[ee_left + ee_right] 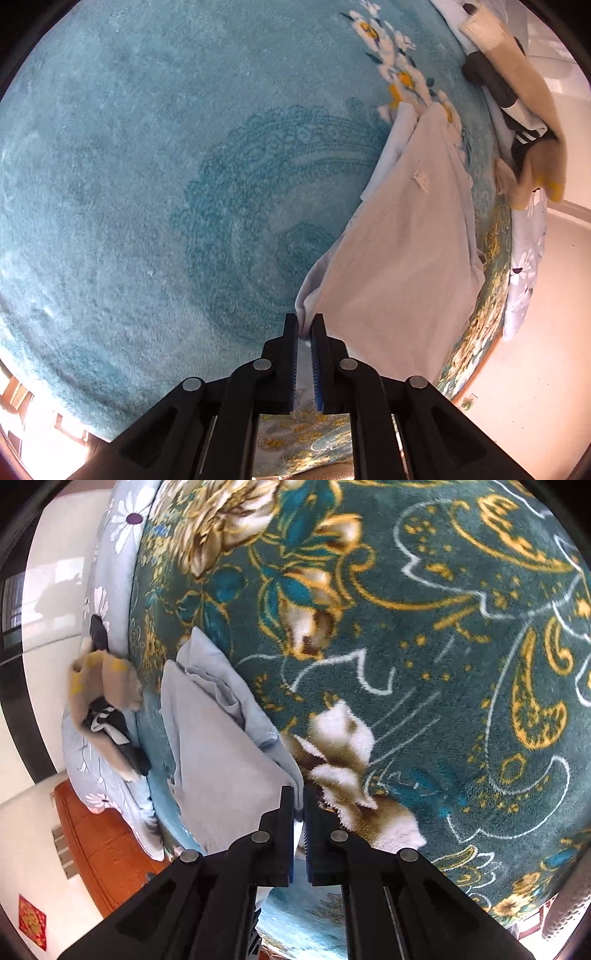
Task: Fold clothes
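A pale white-blue garment (402, 236) hangs stretched over the teal plush blanket (147, 166). My left gripper (305, 326) is shut on its near corner, and cloth shows between the blue pads. In the right wrist view the same garment (218, 746) runs off to the left, bunched at its far end. My right gripper (299, 797) is shut on another corner of it, above the dark green floral blanket (443, 664).
A heap of other clothes, beige, black and white (517, 110), lies at the bed's far edge; the heap (107, 709) also shows in the right wrist view. A daisy-print sheet (110, 554) borders the bed. Past it are a pale floor (535, 332) and a wooden headboard (96, 842).
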Tool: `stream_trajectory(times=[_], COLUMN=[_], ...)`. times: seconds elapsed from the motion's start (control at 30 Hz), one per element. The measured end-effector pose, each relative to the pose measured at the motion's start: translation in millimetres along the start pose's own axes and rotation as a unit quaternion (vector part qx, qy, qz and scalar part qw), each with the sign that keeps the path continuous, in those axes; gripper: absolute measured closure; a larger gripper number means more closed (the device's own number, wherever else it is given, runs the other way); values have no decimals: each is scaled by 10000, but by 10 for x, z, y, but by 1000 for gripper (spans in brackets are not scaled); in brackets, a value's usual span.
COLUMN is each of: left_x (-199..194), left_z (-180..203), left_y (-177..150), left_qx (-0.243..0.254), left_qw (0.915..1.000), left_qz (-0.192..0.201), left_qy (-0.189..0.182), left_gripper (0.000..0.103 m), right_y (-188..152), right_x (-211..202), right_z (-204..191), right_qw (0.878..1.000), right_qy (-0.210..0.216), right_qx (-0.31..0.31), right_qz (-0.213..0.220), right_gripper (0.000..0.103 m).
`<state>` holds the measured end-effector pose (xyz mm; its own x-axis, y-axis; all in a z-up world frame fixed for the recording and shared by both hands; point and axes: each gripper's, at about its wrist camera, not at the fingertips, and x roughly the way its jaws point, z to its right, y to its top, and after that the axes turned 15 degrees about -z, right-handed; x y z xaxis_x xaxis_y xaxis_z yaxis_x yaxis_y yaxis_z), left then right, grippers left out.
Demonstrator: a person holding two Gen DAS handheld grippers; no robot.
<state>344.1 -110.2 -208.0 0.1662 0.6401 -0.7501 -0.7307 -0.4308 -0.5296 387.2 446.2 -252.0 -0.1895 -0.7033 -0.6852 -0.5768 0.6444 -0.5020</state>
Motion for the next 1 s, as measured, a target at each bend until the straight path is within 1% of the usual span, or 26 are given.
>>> stream_trajectory(times=[0.07, 0.13, 0.17, 0.2, 0.3, 0.33, 0.4, 0.47, 0.5, 0.57, 0.67, 0.77, 0.8, 0.83, 0.93, 1.0], left_x=[-70, -171, -224, -229, -180, -88, 181, 478, 623, 875, 1175, 1409, 1448, 1447, 1390, 1326], left_z=[-40, -67, -61, 36, 443, 644, 1096, 1400, 1479, 1565, 1495, 1397, 1365, 1341, 1292, 1300], left_y=[-29, -61, -78, -99, -166, -188, -228, -312, -357, -422, -576, -594, -597, -598, -559, -557], left_qx=[-115, -230, -271, -148, 427, 732, 1396, 1821, 1944, 2078, 2093, 1993, 2011, 2038, 1947, 2010], left_qw=[9997, 9987, 9981, 9985, 9987, 9971, 9895, 9813, 9782, 9740, 9702, 9676, 9666, 9667, 9689, 9669], left_qz=[44, 197, 274, 286, 242, 124, -172, -385, -502, -737, -919, -1162, -1203, -1205, -1303, -1314], left_qy=[215, 418, 484, 439, 158, 168, 316, 498, 535, 528, 803, 1027, 1035, 967, 800, 860], left_gripper=[93, 94, 95, 95, 95, 95, 94, 94, 94, 94, 94, 94, 94, 94, 94, 94], right_y=[16, 45, 51, 45, 25, 15, -1, -2, -2, -13, -22, -27, -36, -47, -88, -115], right_x=[-11, 28, 41, 57, 101, 101, 98, 132, 145, 144, 125, 102, 106, 106, 122, 137], right_z=[-40, -92, -104, -101, -64, -52, -34, -79, -110, -144, -156, -196, -232, -263, -380, -463], right_qw=[10000, 9999, 9998, 9998, 9998, 9998, 9998, 9998, 9997, 9995, 9992, 9989, 9985, 9981, 9968, 9961], right_qy=[11, -21, -58, -85, -80, -77, -79, -127, -151, -190, -214, -217, -239, -290, -378, -397], right_qx=[-73, -108, -125, -140, -97, -76, -45, -93, -137, -231, -327, -400, -459, -525, -699, -783], right_qz=[-53, -95, -112, -131, -161, -161, -156, -139, -130, -117, -113, -144, -150, -150, -118, -67], right_gripper=[99, 99, 99, 99, 99, 99, 99, 99, 99, 99, 99, 98, 98, 98, 98, 98])
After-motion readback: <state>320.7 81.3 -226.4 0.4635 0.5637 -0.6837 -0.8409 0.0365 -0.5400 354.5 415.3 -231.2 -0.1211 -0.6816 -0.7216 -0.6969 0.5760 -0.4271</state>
